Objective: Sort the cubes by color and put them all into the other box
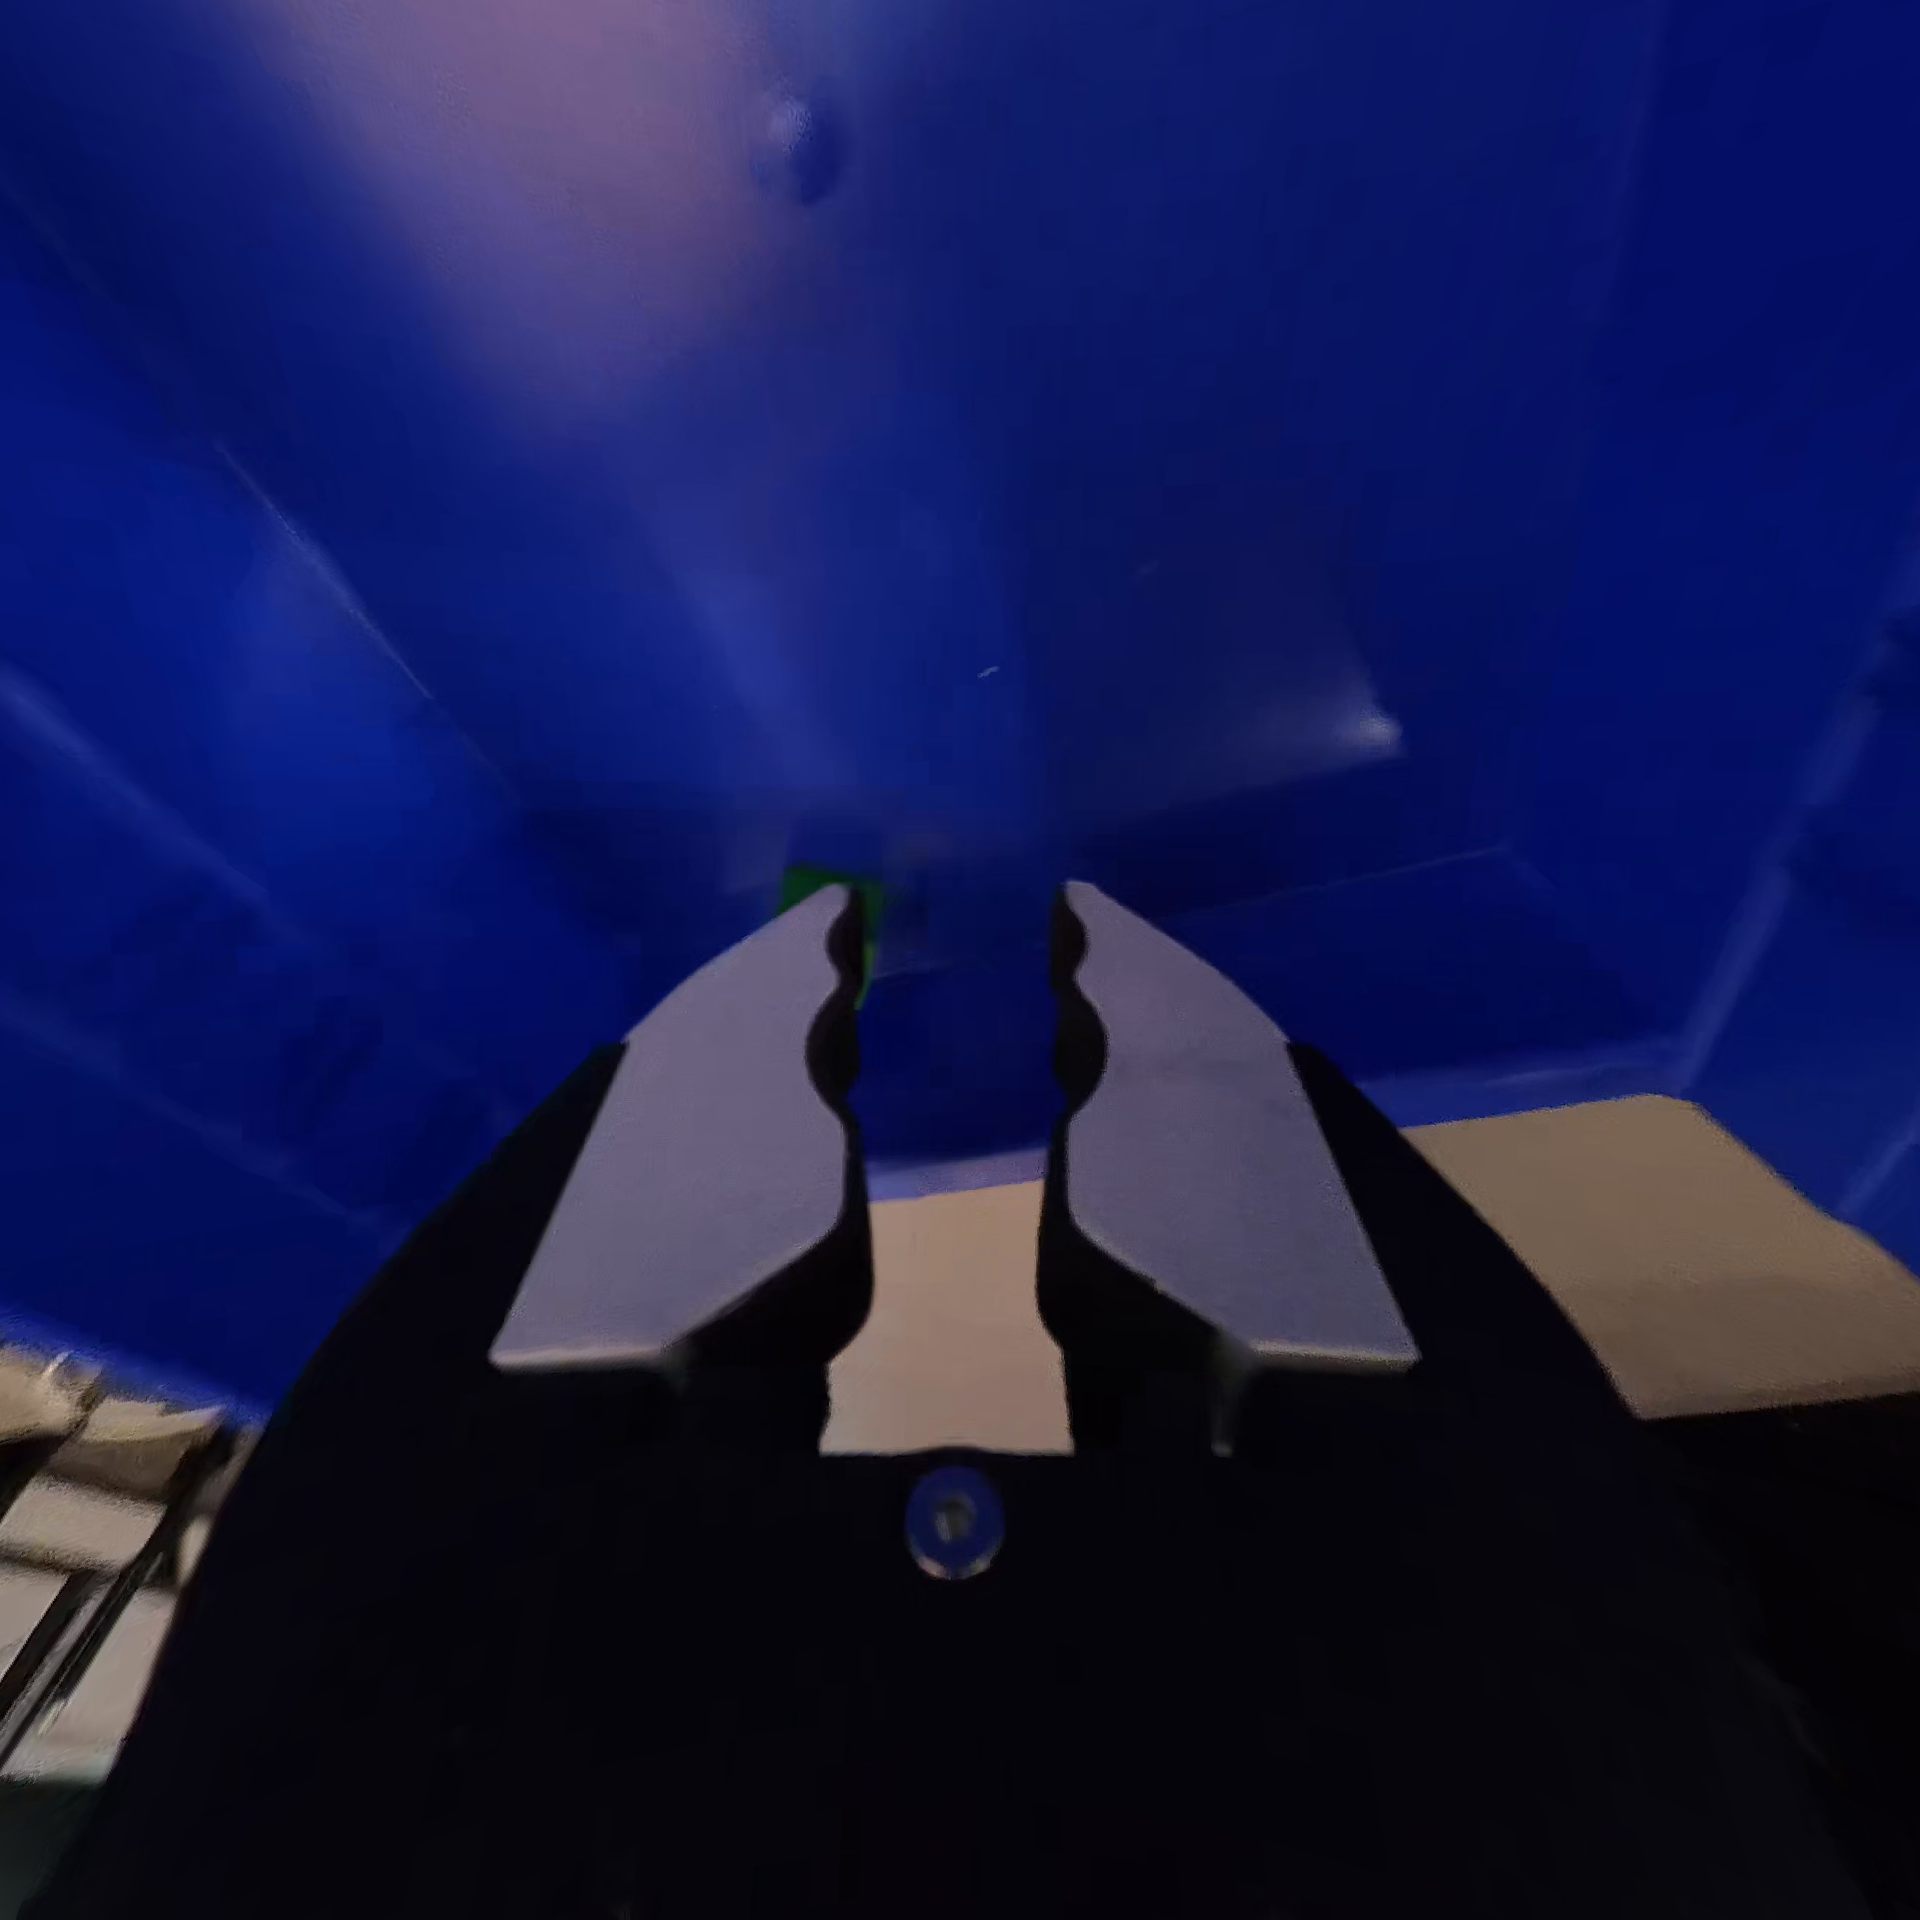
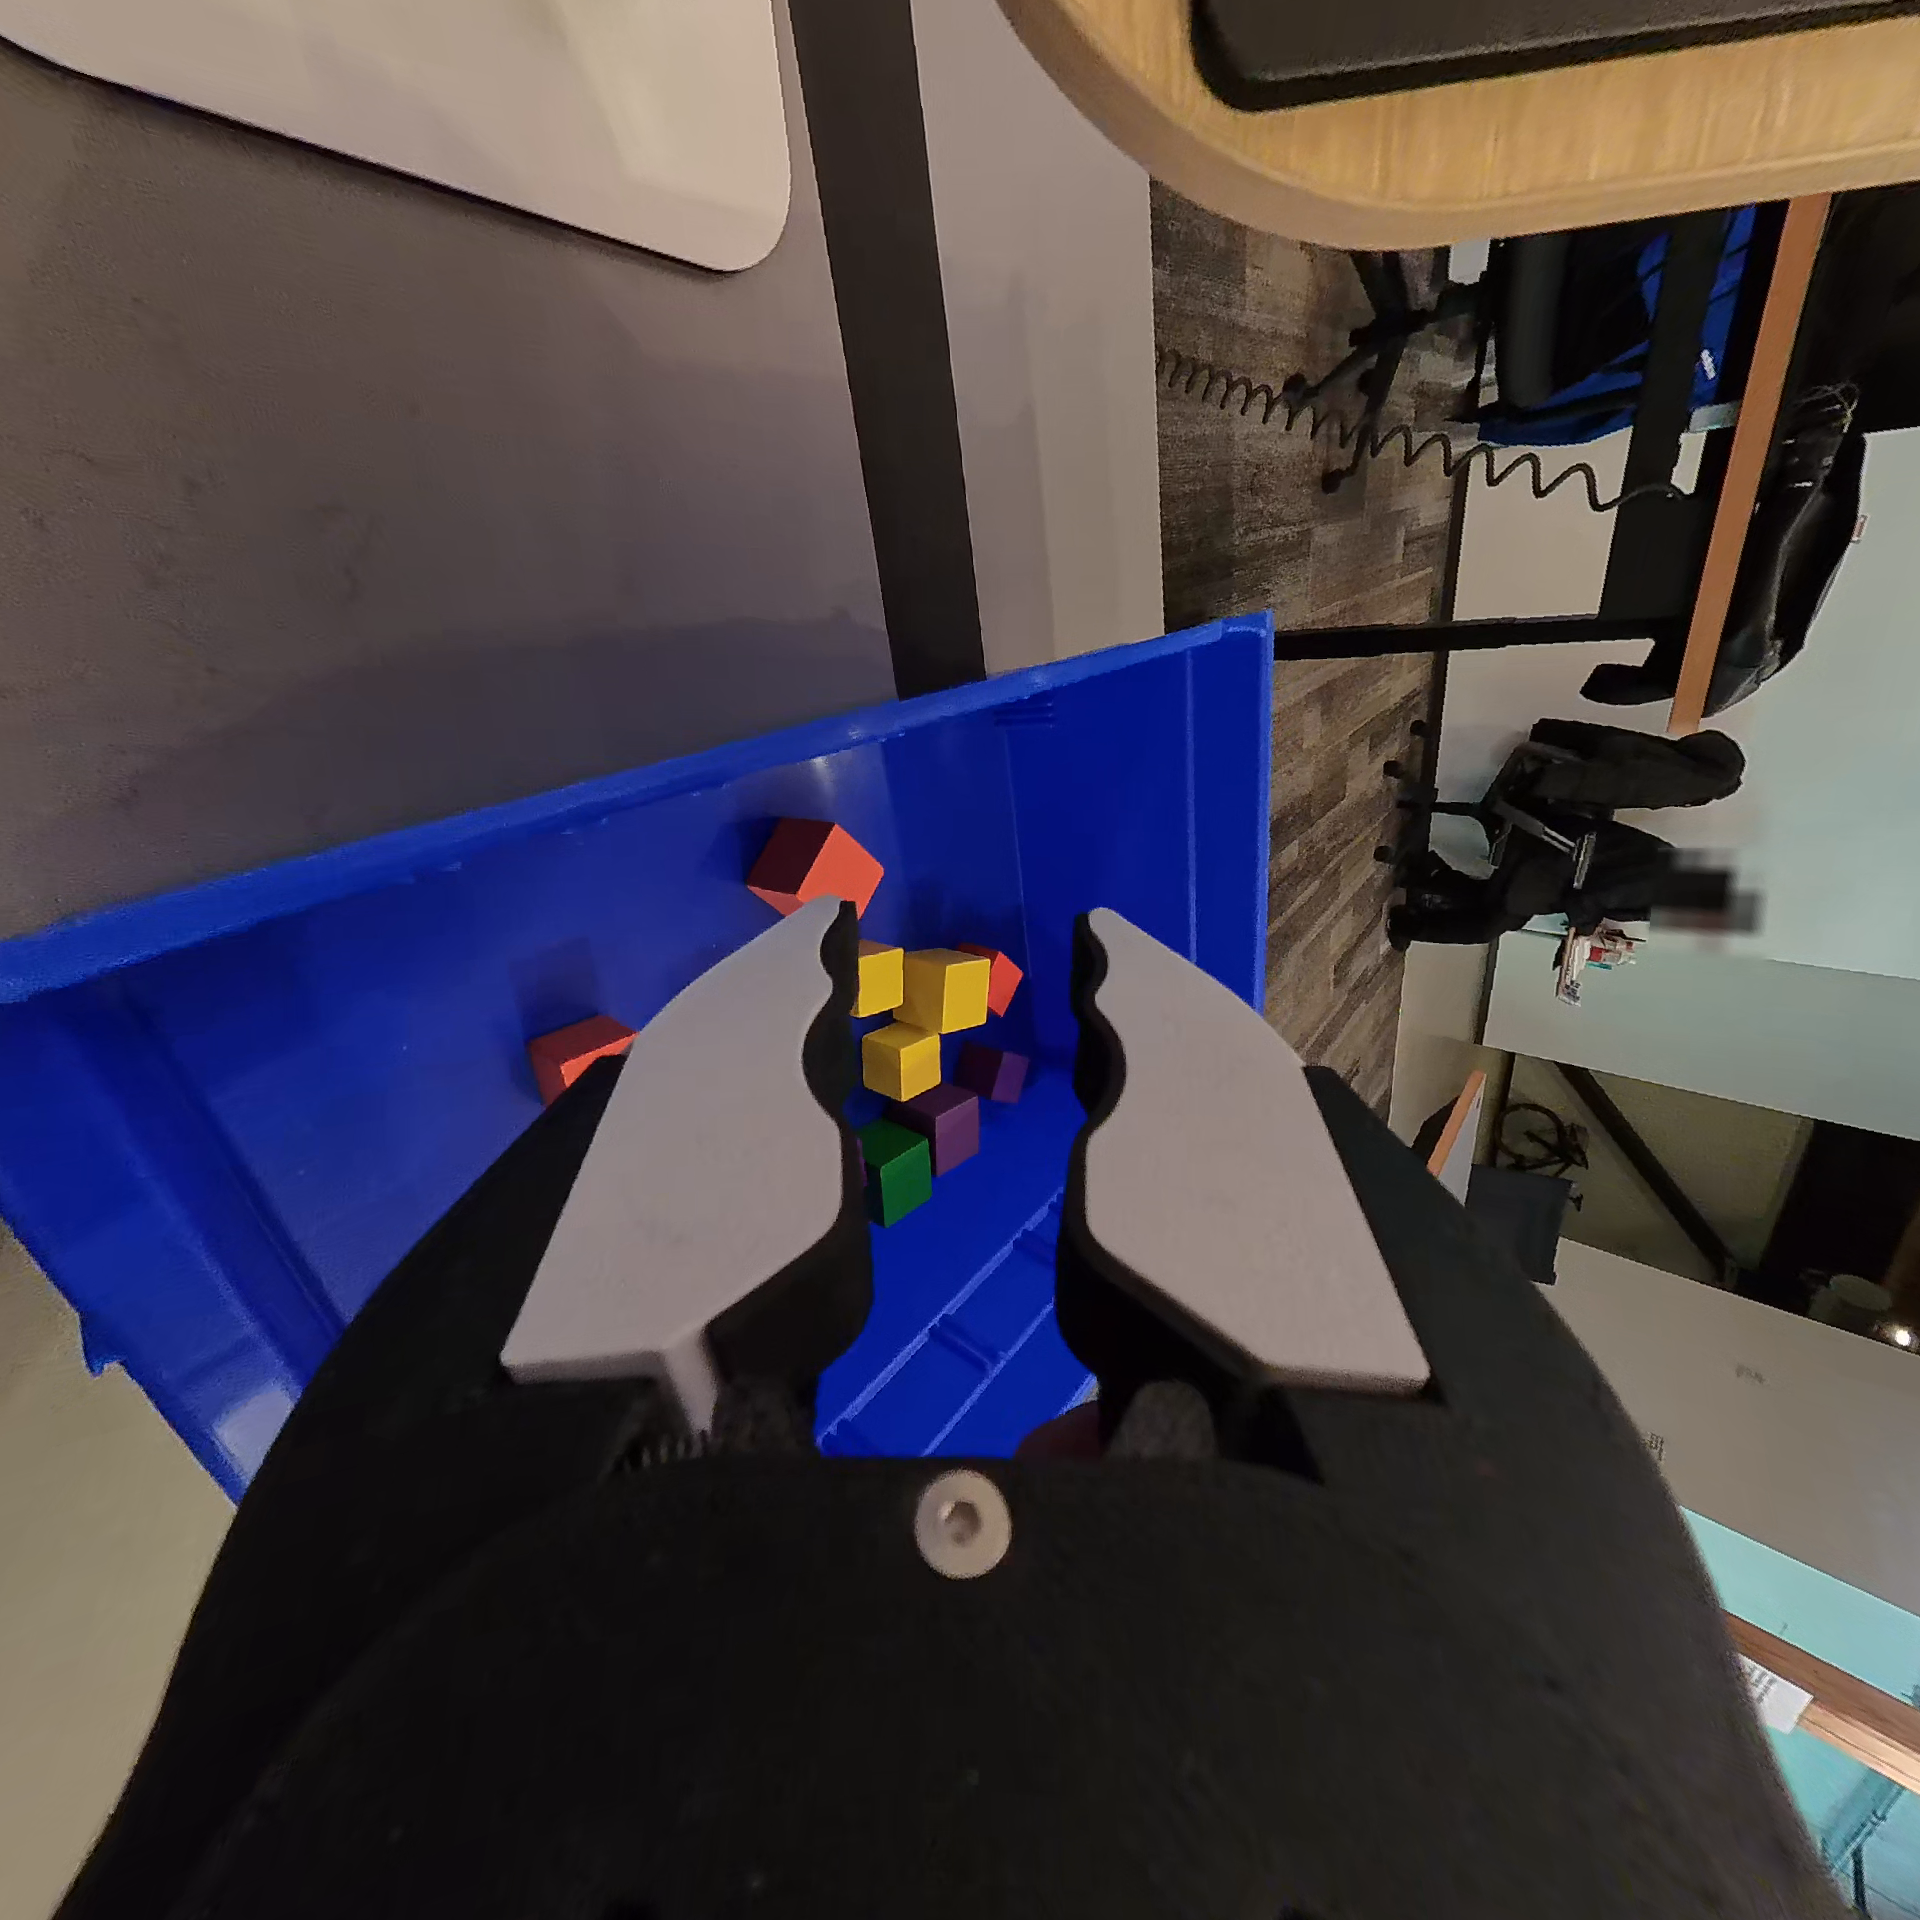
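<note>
Both claws gaping empty, right claw [image 2: 961,914] over blue box [image 2: 364,935] of cubes [image 2: 940,987]

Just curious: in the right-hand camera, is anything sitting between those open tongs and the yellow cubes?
No. In the right wrist view, only bare blue box floor separates the right tongs from the yellow cubes.

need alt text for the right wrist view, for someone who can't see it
An open two-finger tool points into a blue box holding a loose pile of cubes: three yellow cubes, orange-red cubes, purple cubes and a green cube. The tool grips nothing. The box sits on a grey surface, with office furniture beyond.
</note>
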`<state>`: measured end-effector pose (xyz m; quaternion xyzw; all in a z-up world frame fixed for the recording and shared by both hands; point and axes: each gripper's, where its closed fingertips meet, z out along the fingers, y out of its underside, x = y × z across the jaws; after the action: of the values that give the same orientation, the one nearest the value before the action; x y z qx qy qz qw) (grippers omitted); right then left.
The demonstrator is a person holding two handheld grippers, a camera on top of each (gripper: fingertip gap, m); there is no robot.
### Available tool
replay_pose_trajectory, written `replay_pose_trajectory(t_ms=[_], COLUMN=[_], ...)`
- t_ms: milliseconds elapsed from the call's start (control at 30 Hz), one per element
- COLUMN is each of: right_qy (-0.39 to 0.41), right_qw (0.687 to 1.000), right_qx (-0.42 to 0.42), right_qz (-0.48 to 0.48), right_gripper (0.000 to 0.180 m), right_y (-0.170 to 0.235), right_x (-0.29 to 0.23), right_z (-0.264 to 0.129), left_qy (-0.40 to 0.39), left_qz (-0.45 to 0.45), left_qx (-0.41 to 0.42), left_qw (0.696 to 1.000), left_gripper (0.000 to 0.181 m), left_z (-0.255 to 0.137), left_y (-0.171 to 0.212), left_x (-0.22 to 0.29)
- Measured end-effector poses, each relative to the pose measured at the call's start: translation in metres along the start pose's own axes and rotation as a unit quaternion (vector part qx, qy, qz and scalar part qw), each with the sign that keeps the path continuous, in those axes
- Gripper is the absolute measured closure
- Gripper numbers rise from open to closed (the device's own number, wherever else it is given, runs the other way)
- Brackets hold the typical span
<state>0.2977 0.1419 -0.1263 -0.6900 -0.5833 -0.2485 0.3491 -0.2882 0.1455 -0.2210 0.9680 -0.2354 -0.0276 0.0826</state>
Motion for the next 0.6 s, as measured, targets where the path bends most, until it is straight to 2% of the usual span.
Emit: replay_pose_trajectory(t_ms=[33,133,300,467,500,533,600], right_qy=[-0.001,-0.004,-0.005,-0.006,-0.006,-0.006,-0.006], right_qw=[1.0,1.0,1.0,1.0,1.0,1.0,1.0], right_qx=[0.0,-0.002,0.0,0.0,0.0,0.0,-0.001], right_qz=[-0.001,-0.003,-0.009,-0.011,-0.011,-0.011,-0.013], right_gripper=[0.141,0.141,0.141,0.141,0.141,0.141,0.141], right_y=[0.0,-0.001,-0.004,-0.004,-0.004,-0.004,-0.005], right_x=[-0.001,-0.003,-0.005,-0.006,-0.006,-0.006,-0.006], right_z=[0.001,0.003,0.002,0.002,0.002,0.003,0.002], left_qy=[-0.023,-0.042,-0.057,-0.026,-0.018,-0.017,-0.02], left_qz=[-0.005,-0.015,-0.03,-0.02,-0.016,-0.012,-0.005], left_qx=[-0.009,-0.033,-0.073,-0.087,-0.089,-0.092,-0.094], left_qw=[1.0,0.998,0.995,0.996,0.996,0.996,0.995], left_gripper=[0.139,0.118,0.118,0.142,0.155,0.159,0.159], left_z=[-0.001,0.0,0.011,0.017,0.018,0.019,0.018], left_y=[0.004,0.013,0.025,0.024,0.024,0.024,0.024], left_x=[-0.009,-0.021,-0.037,-0.032,-0.03,-0.03,-0.03])
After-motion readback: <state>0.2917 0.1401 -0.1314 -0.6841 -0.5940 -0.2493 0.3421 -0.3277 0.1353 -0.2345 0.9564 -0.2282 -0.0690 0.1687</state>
